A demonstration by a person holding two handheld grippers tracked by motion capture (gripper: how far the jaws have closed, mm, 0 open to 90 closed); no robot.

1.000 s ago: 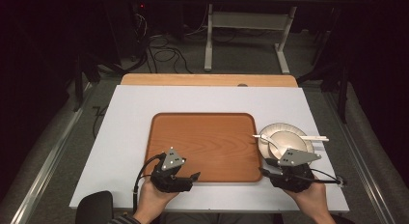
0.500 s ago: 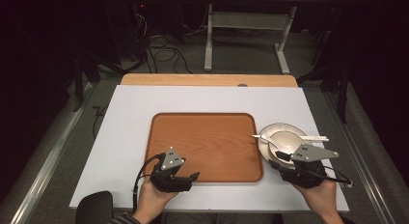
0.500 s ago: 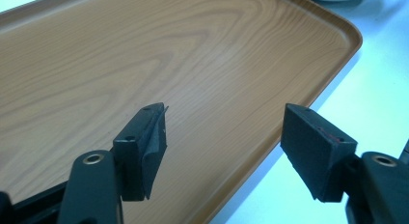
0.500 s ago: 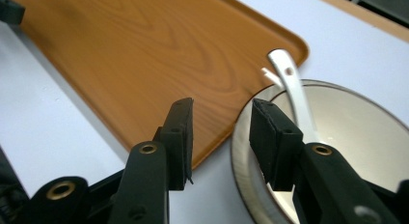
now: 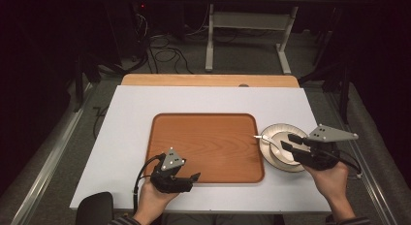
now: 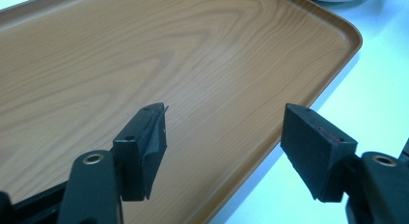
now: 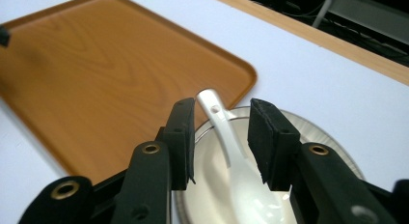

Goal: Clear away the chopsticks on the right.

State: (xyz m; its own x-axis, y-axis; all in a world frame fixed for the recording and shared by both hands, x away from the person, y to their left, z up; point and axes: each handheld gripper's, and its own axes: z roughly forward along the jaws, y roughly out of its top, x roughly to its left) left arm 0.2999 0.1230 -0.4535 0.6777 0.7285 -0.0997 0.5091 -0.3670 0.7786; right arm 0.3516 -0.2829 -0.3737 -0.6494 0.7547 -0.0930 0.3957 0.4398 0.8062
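Wooden tray [image 5: 206, 145] lies bare at the middle of the desk [image 5: 126, 118]; just off its right edge, near the desk's right edge, sits a shallow plate [image 5: 271, 157] with a white bowl [image 7: 212, 185] in it, and a white spoon [image 7: 226, 137] lies in the bowl, handle tip poking over the rim toward the tray.

Right gripper [image 7: 221, 137] hangs over the bowl, jaws part-way open, one on each side of the spoon handle, not clamped on it; whether either pad touches the handle I cannot tell. Left gripper [image 6: 224, 137] rests at the tray's near edge, toward its near left corner, jaws wide, holding nothing.

Step in hand, as I judge it: taking the spoon by its handle.

- Keep the jaws square to the handle; it runs roughly straight between them, so you need little twist.
- Lower until the pads sit level with the handle's thickest stretch, clear of the bowl rim; a pad catching the rim would tip or drag the bowl.
- Close slowly; glazed ware looks slippery, and a glancing pinch may squirt the handle out sideways.
- Lift straight up before any sideways travel; the spoon's scoop sits low inside the bowl.
- Left gripper could steady the tray if you mean to set the spoon there.
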